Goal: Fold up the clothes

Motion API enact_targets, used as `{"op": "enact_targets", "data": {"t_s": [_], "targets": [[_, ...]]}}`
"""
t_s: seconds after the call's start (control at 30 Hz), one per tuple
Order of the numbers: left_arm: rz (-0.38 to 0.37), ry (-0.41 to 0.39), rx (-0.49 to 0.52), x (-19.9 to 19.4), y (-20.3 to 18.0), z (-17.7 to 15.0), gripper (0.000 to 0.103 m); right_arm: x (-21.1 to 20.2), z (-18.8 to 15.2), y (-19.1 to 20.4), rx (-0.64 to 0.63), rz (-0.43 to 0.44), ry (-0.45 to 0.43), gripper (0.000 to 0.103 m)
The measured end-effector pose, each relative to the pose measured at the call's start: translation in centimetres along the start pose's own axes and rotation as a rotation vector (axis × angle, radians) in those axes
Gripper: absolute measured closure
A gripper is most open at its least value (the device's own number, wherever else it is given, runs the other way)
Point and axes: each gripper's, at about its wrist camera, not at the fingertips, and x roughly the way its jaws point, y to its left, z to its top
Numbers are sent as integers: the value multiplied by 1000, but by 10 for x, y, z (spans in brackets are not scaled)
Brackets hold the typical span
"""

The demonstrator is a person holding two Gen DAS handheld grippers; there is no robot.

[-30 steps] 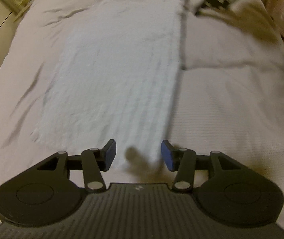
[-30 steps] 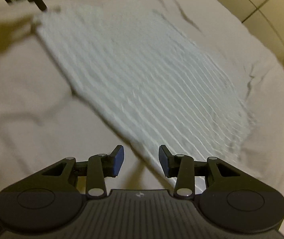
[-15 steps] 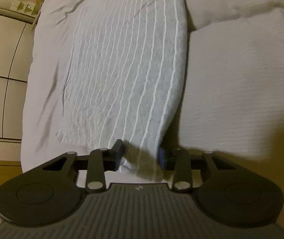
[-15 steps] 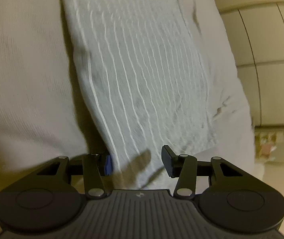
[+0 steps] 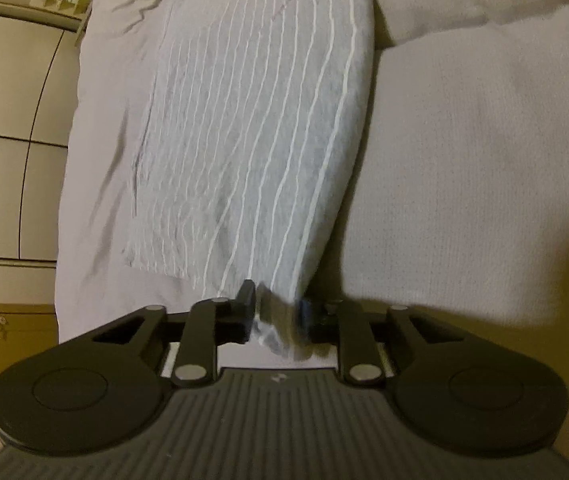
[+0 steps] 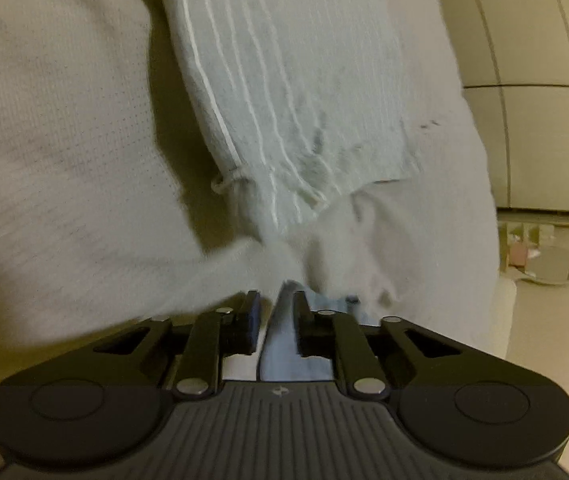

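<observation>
1. One bed (image 5: pixel 464 140), covered in a pale textured spread, fills the space ahead of both hand-held grippers; past its far edge lie panelled cupboard doors (image 5: pixel 0 92).
2. One grey garment (image 5: pixel 252 128) with thin white stripes lies on the bed, running straight away from each hand-held gripper; its near edge is lifted off the spread and casts a shadow beside it.
3. The left hand-held gripper (image 5: pixel 278 312) points forward, low over the bed. Its fingers are narrowed onto the garment's near corner, with bunched cloth pinched between them.
4. The right hand-held gripper (image 6: pixel 277 312) also points forward, low. Its fingers are almost together, clamping a fold of pale cloth that runs up into the garment's other near corner; the cloth there is blurred.
5. One small round mirror (image 6: pixel 556 266) sits off to the right of the right hand-held gripper.
</observation>
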Motion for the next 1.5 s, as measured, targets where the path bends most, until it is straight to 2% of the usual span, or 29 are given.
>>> {"op": "enact_targets", "data": {"t_s": [0.03, 0.07, 0.2, 0.23, 0.27, 0.3, 0.33, 0.37, 0.57, 0.67, 0.8, 0.87, 0.9, 0.93, 0.97, 1.03, 1.1, 1.17, 1.2, 1.23, 1.27, 1.4, 1.5], "targets": [[1, -3, 1, -1, -1, 1, 83, -8, 1, 1, 5, 2, -25, 71], [0, -4, 1, 0, -2, 3, 83, -16, 3, 4, 6, 4, -54, 68], [-5, -2, -1, 3, -3, 5, 87, -41, 29, 12, 37, 10, -165, 68], [-8, 0, -1, 3, -4, 4, 91, -44, 39, 13, 45, 11, -185, 70], [-12, 3, -1, 4, -4, 3, 92, -44, 45, 13, 48, 15, -194, 76], [-15, 5, -1, 5, -4, 3, 94, -38, 47, 13, 44, 24, -188, 82], [-16, 4, -2, 5, -5, 2, 94, -32, 49, 12, 39, 34, -182, 97], [-17, 3, -4, 4, -5, 0, 94, -26, 51, 12, 34, 43, -176, 103], [-22, 4, -20, 5, -3, -2, 94, -9, 16, 6, -2, -9, -109, 103], [-24, 6, -28, 5, -2, -3, 94, -8, 17, 3, 22, -1, -74, 99], [-23, 0, -26, 2, -2, -4, 93, -3, 18, 4, 89, 29, 39, 99], [-23, -6, -26, 3, -1, -4, 93, -13, 20, 5, 91, 22, 15, 93], [-24, -8, -27, 3, 0, -4, 93, -21, 22, 8, 74, 8, -20, 78], [-24, -11, -27, 3, 0, -4, 92, -28, 25, 12, 58, -9, -52, 58], [-24, -13, -27, 3, 1, -5, 92, -33, 29, 14, 48, -23, -79, 51], [-24, -18, -27, 3, 2, -5, 92, -36, 39, 18, 42, -25, -123, 51], [-25, -23, -27, 3, 3, -6, 94, -30, 51, 20, 22, -3, -149, 55], [-25, -28, -28, 3, 4, -6, 99, -19, 60, 20, -2, 14, -154, 69], [-25, -31, -28, 3, 4, -6, 101, -13, 64, 20, -14, 21, -152, 72], [-26, -33, -28, 3, 4, -7, 101, -7, 67, 19, -17, 29, -146, 84], [-26, -36, -28, 4, 5, -7, 101, -3, 69, 15, -1, 41, -137, 102], [-64, -52, -40, -36, -5, -6, 102, -3, 62, -6, 53, 68, -150, 103], [-94, -64, -49, -66, -13, -5, 102, -33, 52, -12, 54, 52, -186, 103]]}}
